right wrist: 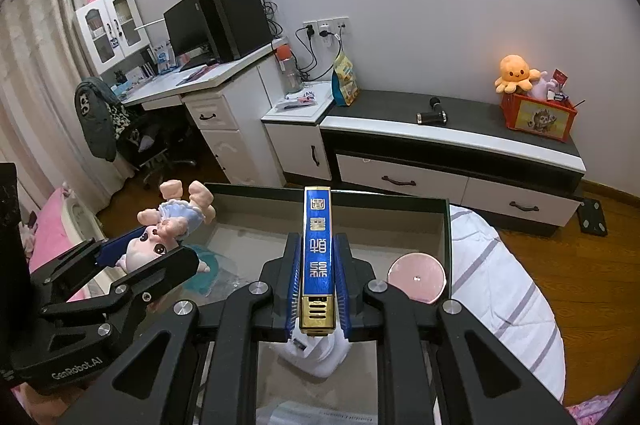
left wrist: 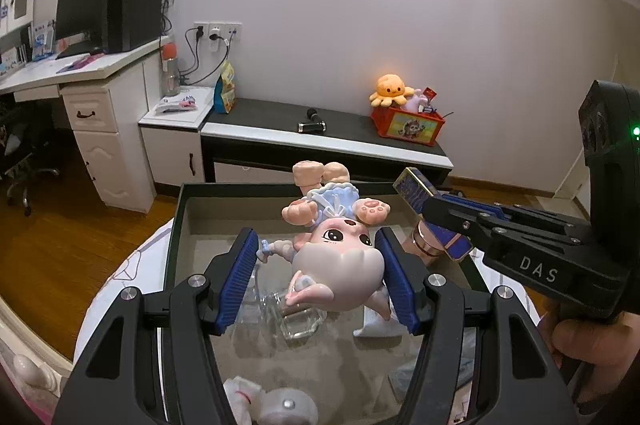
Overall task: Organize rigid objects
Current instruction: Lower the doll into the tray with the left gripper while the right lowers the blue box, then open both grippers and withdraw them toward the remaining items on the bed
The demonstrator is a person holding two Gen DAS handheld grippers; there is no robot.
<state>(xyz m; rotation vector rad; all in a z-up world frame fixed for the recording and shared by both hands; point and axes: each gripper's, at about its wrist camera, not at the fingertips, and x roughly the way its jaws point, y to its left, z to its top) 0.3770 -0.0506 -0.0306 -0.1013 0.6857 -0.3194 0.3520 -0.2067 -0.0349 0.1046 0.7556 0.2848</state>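
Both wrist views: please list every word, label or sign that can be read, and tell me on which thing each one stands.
"DAS": white letters on the black body of the right gripper.
"GenRobot.AI": pale letters on the black body of the left gripper.
Gold seal-style Chinese characters on the slim blue and gold box: visible, but too stylised to read.
Picture label on the red toy crate: any text too small.
Snack bag print: blurred.
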